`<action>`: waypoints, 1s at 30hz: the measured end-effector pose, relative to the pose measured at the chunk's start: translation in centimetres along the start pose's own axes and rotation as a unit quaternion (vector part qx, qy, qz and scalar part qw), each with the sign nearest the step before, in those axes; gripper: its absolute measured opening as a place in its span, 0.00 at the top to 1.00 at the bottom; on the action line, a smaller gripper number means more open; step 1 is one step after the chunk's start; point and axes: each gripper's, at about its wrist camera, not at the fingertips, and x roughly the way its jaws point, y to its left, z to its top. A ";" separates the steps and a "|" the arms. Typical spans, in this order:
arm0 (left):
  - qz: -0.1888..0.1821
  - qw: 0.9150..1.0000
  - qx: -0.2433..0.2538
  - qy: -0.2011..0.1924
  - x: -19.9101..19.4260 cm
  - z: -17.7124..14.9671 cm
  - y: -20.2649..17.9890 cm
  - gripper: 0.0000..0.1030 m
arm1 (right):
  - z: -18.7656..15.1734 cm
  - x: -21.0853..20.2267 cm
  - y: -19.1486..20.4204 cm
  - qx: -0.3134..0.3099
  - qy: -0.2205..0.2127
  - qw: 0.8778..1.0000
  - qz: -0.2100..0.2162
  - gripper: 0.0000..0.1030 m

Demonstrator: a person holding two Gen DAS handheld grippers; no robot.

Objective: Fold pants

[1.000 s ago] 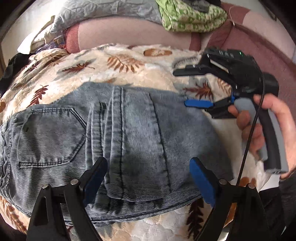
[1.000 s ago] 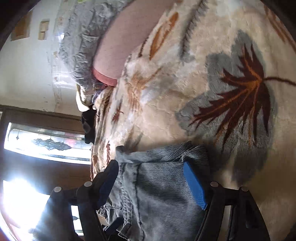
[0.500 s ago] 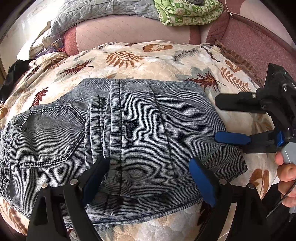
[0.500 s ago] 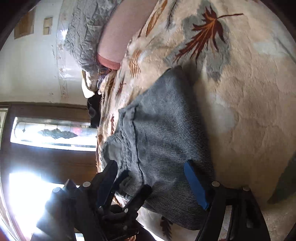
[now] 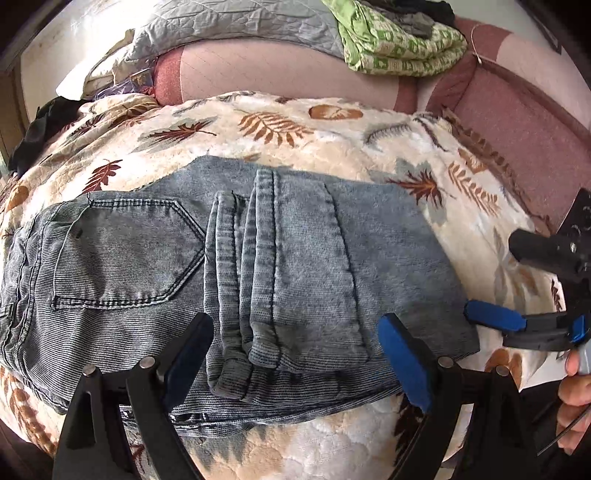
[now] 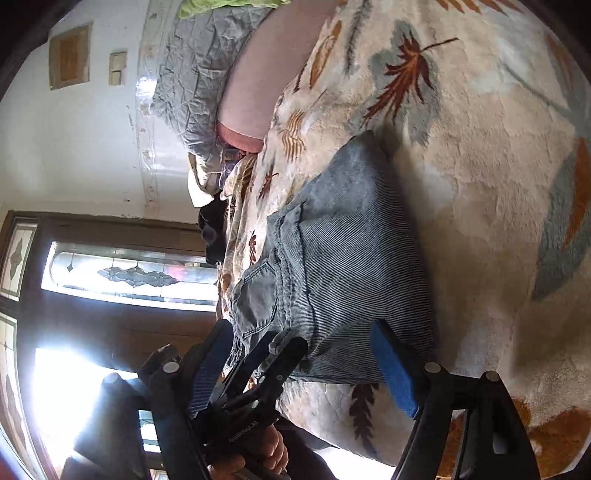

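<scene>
Grey-blue denim pants (image 5: pixel 258 280) lie folded into a compact rectangle on a leaf-print blanket (image 5: pixel 295 125), back pocket at the left, leg layers stacked over the middle. My left gripper (image 5: pixel 295 365) is open and empty, hovering over the near edge of the pants. My right gripper (image 6: pixel 306 369) is open and empty, turned sideways just off the right edge of the pants (image 6: pixel 343 258); it also shows at the right of the left wrist view (image 5: pixel 517 284). The left gripper's body (image 6: pixel 236 402) shows in the right wrist view.
A pink sofa back (image 5: pixel 280 74) carries a grey quilt (image 5: pixel 236 22) and a folded green cloth (image 5: pixel 399 48). Dark clothes (image 5: pixel 40 125) lie at the far left. A bright window and wooden door (image 6: pixel 110 280) fill the right wrist view's left.
The right gripper has let go of the pants' right edge and pulled back to the right. The left gripper has drawn back and risen a little. The folded pants lie still.
</scene>
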 end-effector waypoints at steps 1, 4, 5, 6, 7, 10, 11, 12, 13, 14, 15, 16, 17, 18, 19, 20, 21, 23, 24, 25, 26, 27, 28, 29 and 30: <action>0.012 1.000 0.003 0.002 0.3 0.0 0.0 0.12 | -0.2 0.3 -0.2 -0.003 0.008 1.000 -0.008 0.22; 0.026 0.999 0.028 0.037 2.5 -0.7 -0.2 0.11 | -0.3 1.3 -1.6 0.013 0.025 0.999 -0.028 0.22; 0.028 0.999 0.031 0.022 2.0 -0.9 -0.3 0.11 | 0.0 1.1 -1.0 0.010 0.028 0.999 -0.030 0.22; 0.027 0.999 0.030 0.025 2.0 -0.9 -0.2 0.11 | 0.5 0.6 -0.1 -0.008 0.020 0.999 -0.032 0.22; 0.026 0.999 0.026 0.027 2.1 -0.8 -0.2 0.11 | 1.1 0.0 0.9 -0.029 0.007 0.999 -0.039 0.22; 0.021 0.999 0.024 0.022 2.2 -0.9 -0.1 0.10 | 4.1 -0.7 3.0 -0.055 -0.021 0.996 -0.068 0.22; 0.022 0.999 0.025 0.018 2.2 -1.0 -0.1 0.10 | 5.4 -0.5 3.3 -0.064 -0.024 0.994 -0.086 0.22; 0.022 0.999 0.027 0.015 2.2 -1.0 -0.1 0.09 | 6.6 -0.1 3.5 -0.073 -0.026 0.990 -0.116 0.22; 0.021 0.999 0.029 0.012 2.2 -1.1 -0.1 0.09 | 7.8 0.6 3.5 -0.083 -0.025 0.985 -0.146 0.22; 0.019 0.999 0.029 0.010 2.1 -1.2 -0.1 0.09 | 8.9 1.2 3.4 -0.090 -0.023 0.982 -0.167 0.22; 0.016 0.999 0.029 0.009 2.1 -1.2 0.0 0.09 | 9.9 1.9 3.3 -0.091 -0.020 0.980 -0.177 0.23; 0.013 0.999 0.028 0.008 2.0 -1.2 0.1 0.09 | 10.7 2.8 3.1 -0.091 -0.013 0.979 -0.182 0.24; 0.011 0.999 0.028 0.008 2.0 -1.2 0.1 0.09 | 11.3 3.6 2.9 -0.094 -0.004 0.978 -0.189 0.29; 0.010 1.000 0.028 0.008 2.0 -1.1 0.1 0.09 | 11.7 4.5 2.8 -0.099 0.005 0.974 -0.203 0.33; 0.008 1.000 0.028 0.008 2.0 -1.1 0.2 0.09 | 12.1 5.4 2.5 -0.104 0.012 0.970 -0.221 0.34; 0.007 1.000 0.029 0.007 2.0 -1.1 0.2 0.09 | 12.4 6.0 2.1 -0.105 0.015 0.965 -0.239 0.39; 0.004 1.000 0.030 0.006 2.0 -1.2 0.2 0.09 | 12.7 6.4 1.7 -0.100 0.018 0.963 -0.249 0.46; -0.001 1.000 0.031 0.004 1.9 -1.2 0.3 0.09 | 13.0 6.5 1.2 -0.096 0.016 0.965 -0.243 0.49; -0.002 0.999 0.031 0.003 1.9 -1.2 0.3 0.09 | 13.0 6.6 1.2 -0.099 0.019 0.965 -0.243 0.58; -0.003 0.999 0.032 0.002 1.9 -1.2 0.3 0.09 | 13.0 6.8 1.3 -0.105 0.026 0.962 -0.249 0.63; -0.002 0.999 0.032 0.001 1.9 -1.2 0.3 0.09 | 13.0 7.1 1.6 -0.114 0.028 0.960 -0.255 0.69; -0.003 0.999 0.033 0.000 1.9 -1.3 0.3 0.09 | 13.0 7.2 2.0 -0.122 0.026 0.958 -0.257 0.80; -0.003 0.999 0.035 -0.002 1.9 -1.4 0.3 0.09 | 12.9 7.1 2.3 -0.129 0.024 0.957 -0.260 0.83; -0.004 0.999 0.036 -0.003 1.9 -1.4 0.3 0.09 | 12.7 7.1 2.9 -0.142 0.020 0.954 -0.263 0.86; -0.004 0.999 0.036 -0.005 1.9 -1.4 0.3 0.09 | 12.5 7.1 3.5 -0.160 0.013 0.951 -0.266 0.87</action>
